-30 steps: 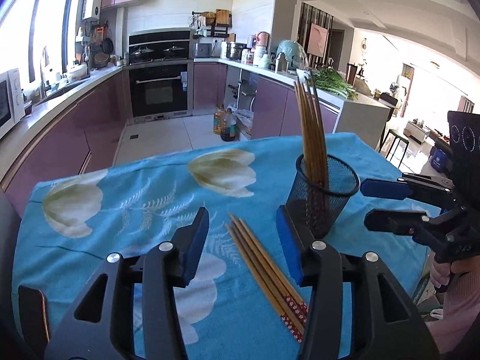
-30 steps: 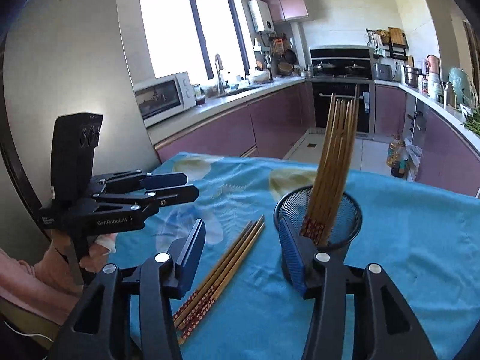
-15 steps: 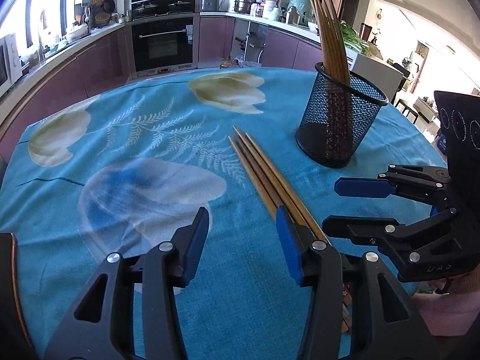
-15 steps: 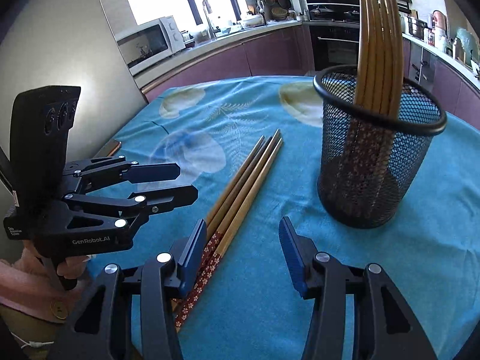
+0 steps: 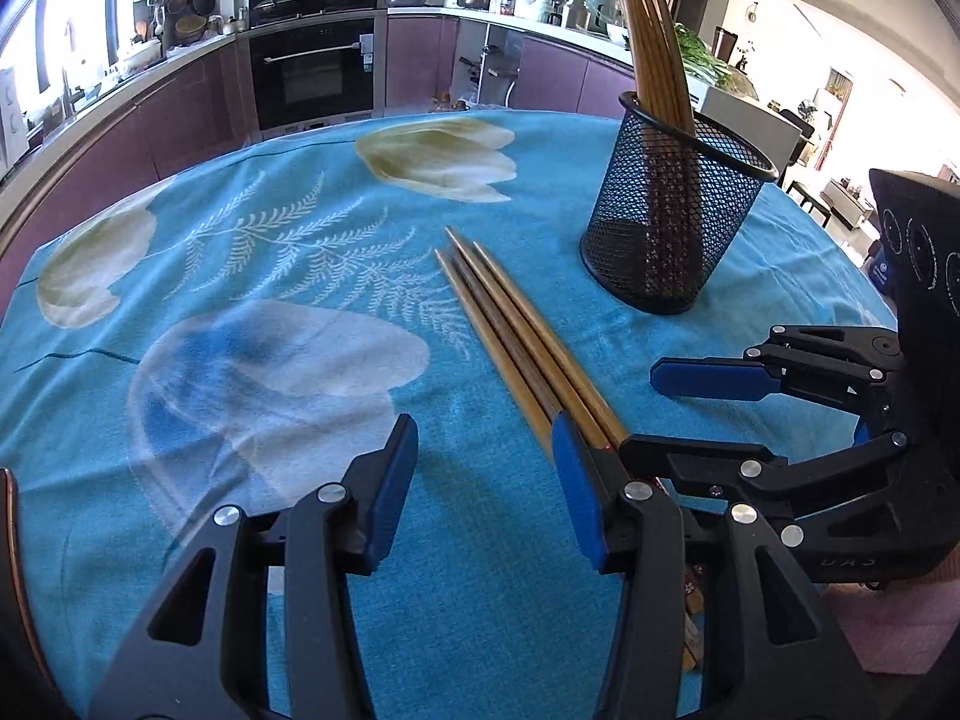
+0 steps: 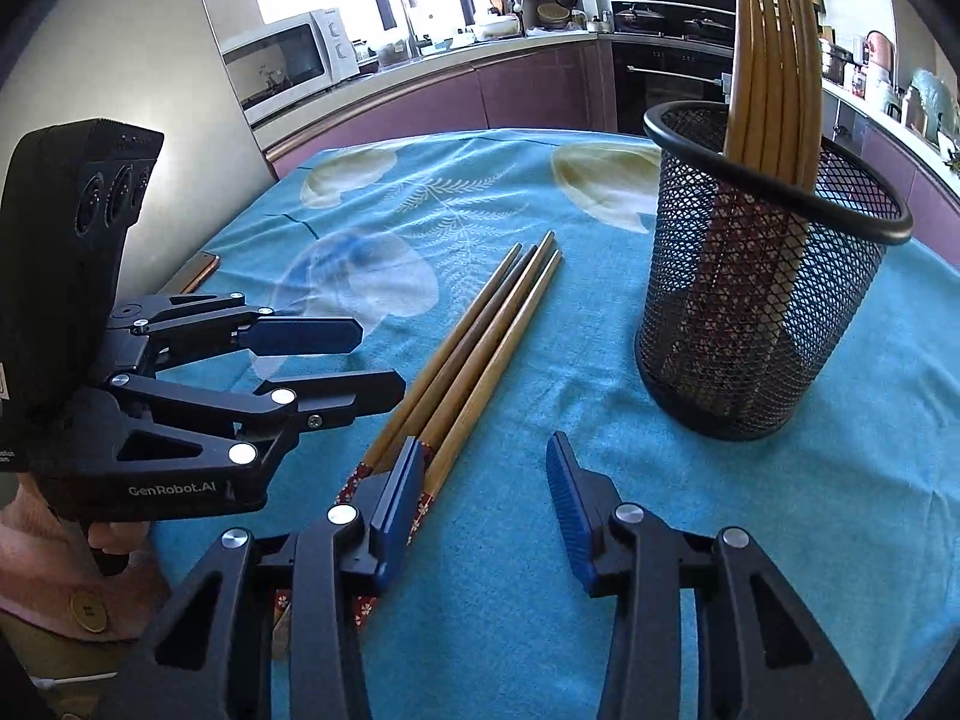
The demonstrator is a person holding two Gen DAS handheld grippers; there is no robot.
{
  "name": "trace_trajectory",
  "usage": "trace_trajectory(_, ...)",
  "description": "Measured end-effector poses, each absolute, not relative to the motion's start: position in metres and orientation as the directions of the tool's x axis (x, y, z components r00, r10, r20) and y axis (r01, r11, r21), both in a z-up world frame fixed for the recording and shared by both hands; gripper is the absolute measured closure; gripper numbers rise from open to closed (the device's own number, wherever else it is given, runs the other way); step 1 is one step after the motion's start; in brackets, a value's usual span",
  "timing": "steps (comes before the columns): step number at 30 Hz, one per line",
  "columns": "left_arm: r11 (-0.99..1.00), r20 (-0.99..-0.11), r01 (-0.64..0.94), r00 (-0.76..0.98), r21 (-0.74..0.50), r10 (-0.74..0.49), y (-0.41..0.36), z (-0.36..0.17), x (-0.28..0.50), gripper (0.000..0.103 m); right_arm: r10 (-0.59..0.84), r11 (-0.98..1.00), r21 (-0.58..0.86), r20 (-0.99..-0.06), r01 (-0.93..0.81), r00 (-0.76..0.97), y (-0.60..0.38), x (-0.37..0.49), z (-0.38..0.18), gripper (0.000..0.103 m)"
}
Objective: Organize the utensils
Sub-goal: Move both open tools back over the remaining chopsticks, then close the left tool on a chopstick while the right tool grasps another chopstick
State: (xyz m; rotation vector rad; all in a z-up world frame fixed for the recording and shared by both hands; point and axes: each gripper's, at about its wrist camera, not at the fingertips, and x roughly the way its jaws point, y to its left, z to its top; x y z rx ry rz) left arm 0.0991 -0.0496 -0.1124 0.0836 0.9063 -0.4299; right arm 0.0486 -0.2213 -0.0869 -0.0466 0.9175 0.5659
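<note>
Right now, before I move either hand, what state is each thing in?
Left tongs: open, empty, low over the cloth.
Right tongs: open, empty, at the loose chopsticks' patterned ends.
Loose chopsticks: four lying flat together on the tablecloth, not gripped.
Mesh holder: upright on the tablecloth.
Chopsticks in holder: standing, leaning on the rim.

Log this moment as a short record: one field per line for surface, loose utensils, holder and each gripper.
surface: blue floral tablecloth
loose utensils: four chopsticks lying side by side on the cloth
holder: black mesh cup, upright, with chopsticks standing inside
left gripper: open, empty, low over the cloth
right gripper: open, empty, at the chopsticks' patterned ends
</note>
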Motion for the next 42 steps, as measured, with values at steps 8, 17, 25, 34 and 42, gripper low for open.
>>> trace_trajectory(8, 0.91, -0.784, 0.402, 0.531, -0.102, -0.322, -0.055, -0.117, 0.104, 0.056, 0.427, 0.862, 0.189, -0.771, -0.471, 0.473, -0.222, 0.051, -0.088, 0.066)
trace_trajectory(17, 0.914, -0.808, 0.402, 0.52, -0.053, -0.276, -0.06, -0.119, 0.109, 0.066, 0.421, 0.867, 0.189, -0.771, -0.461, 0.477, -0.225, 0.051, -0.087, 0.066)
trace_trajectory(25, 0.911, -0.812, 0.407, 0.51, -0.063, -0.284, -0.055, -0.119, 0.114, 0.068, 0.396, 0.877, 0.162, -0.777, -0.453, 0.49, -0.219, 0.058, -0.087, 0.068)
trace_trajectory(34, 0.924, -0.81, 0.377, 0.524, -0.055, -0.262, -0.059, -0.12, 0.125, 0.071, 0.368, 0.894, 0.141, -0.773, -0.426, 0.517, -0.209, 0.072, -0.09, 0.081)
trace_trajectory(42, 0.938, -0.803, 0.325, 0.524, -0.121, -0.285, -0.049, -0.119, 0.123, 0.091, 0.414, 0.896, 0.242, -0.757, -0.371, 0.506, -0.226, 0.075, -0.092, 0.097)
